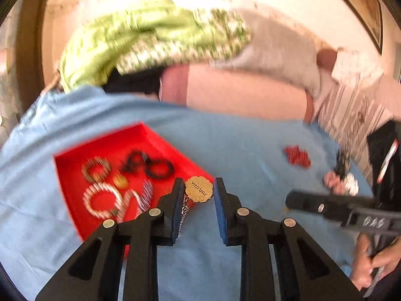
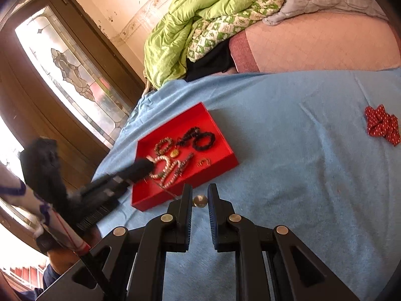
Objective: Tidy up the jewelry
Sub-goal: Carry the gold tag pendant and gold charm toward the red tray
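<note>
My left gripper (image 1: 198,185) is shut on a round gold tag (image 1: 200,192) with lettering. A short chain (image 1: 185,209) dangles from the tag beside the left pad. It hangs just above the near corner of the red tray (image 1: 72,165), which holds bead bracelets, black scrunchies and a gold pendant. In the right wrist view the left gripper (image 2: 147,166) is a blur over the tray (image 2: 220,138). My right gripper (image 2: 200,193) is shut on a small round gold piece (image 2: 199,200), low over the blue blanket (image 2: 288,175). The left wrist view shows the right gripper (image 1: 289,200) from the side.
A red dotted bow (image 1: 298,156) (image 2: 382,125) lies on the blanket right of the tray. A pink-and-white piece (image 1: 340,184) sits further right. A green quilt (image 2: 200,25) and a pink cushion (image 2: 313,47) are piled behind. A glazed wooden door (image 2: 67,70) stands left. A hand (image 1: 371,258) grips the right tool.
</note>
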A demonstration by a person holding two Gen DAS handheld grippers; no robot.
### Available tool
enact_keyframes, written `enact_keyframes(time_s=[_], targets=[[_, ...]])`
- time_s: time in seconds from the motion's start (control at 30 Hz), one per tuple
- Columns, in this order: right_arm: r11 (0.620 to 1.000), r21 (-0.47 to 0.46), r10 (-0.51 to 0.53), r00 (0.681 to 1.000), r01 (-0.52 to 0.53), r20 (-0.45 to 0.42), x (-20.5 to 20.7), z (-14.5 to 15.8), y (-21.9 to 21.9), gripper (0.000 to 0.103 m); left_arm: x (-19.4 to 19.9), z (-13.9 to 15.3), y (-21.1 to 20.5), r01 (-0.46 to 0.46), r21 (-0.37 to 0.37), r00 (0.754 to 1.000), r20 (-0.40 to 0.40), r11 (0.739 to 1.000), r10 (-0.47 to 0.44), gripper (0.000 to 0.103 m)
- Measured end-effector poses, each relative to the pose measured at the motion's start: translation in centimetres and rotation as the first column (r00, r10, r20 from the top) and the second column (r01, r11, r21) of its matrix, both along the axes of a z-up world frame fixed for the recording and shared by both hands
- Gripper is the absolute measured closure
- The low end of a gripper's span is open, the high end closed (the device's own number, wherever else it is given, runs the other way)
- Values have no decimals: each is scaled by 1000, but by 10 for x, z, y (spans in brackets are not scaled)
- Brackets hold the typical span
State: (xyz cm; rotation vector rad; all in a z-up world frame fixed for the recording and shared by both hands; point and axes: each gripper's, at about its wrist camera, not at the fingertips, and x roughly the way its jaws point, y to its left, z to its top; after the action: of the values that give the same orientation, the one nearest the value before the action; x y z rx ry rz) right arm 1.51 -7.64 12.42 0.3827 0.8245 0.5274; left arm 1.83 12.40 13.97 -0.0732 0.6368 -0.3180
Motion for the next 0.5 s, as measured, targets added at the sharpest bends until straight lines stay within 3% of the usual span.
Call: enact_keyframes(time_s=[0.5], targets=[[997,7,69,990,-70,122,40,69,60,89,24,67,83,-144,-136,982,101,980,158,80]])
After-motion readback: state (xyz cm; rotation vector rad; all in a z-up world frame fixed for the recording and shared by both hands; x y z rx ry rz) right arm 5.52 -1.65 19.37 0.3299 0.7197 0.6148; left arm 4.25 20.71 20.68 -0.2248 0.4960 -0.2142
